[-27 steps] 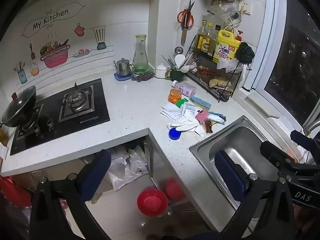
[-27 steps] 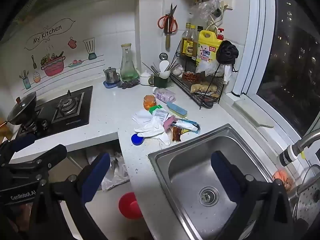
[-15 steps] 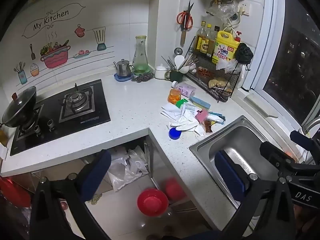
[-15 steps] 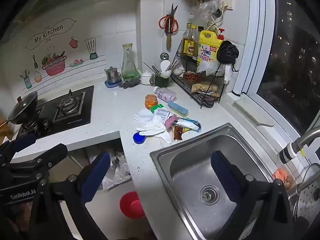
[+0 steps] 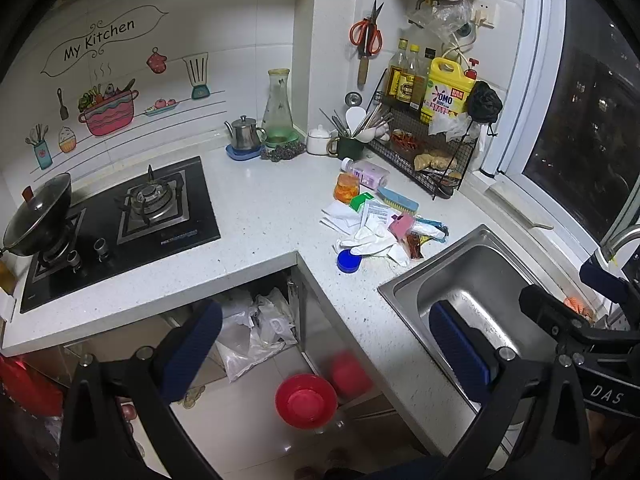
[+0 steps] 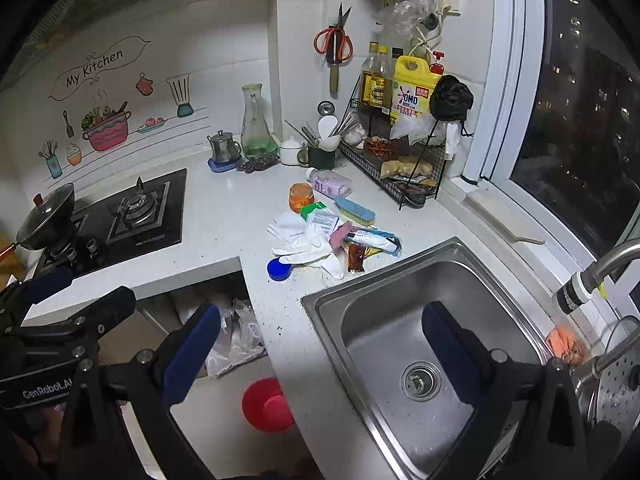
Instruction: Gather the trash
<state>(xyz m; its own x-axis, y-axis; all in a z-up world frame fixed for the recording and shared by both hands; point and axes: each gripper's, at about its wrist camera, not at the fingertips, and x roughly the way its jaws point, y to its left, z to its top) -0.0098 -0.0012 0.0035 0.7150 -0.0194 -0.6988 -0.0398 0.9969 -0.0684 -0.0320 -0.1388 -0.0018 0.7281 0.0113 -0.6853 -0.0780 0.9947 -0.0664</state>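
Left wrist view, L to R: stove w/ pot, then bare surface, then trash pile near the sink. Pile incl. white gloves, blue lid, wrappers, paper, orange jar, bottle, brush. All of it lies on the surface; nothing picked up.

Left gripper: fingers spread wide, nothing between them, well short of the pile. Right gripper: same, fingers released and empty, hanging over the sink's near edge.

Floor: red bowl below the surface edge; plastic bags in the open cabinet. Which of these takes the trash, if either: can't tell.

Assessment: task at start, approx. nil done. Left: reach the pile, grasp items one by one, move each to a bin. Flat paper and limp gloves likely the awkward ones.
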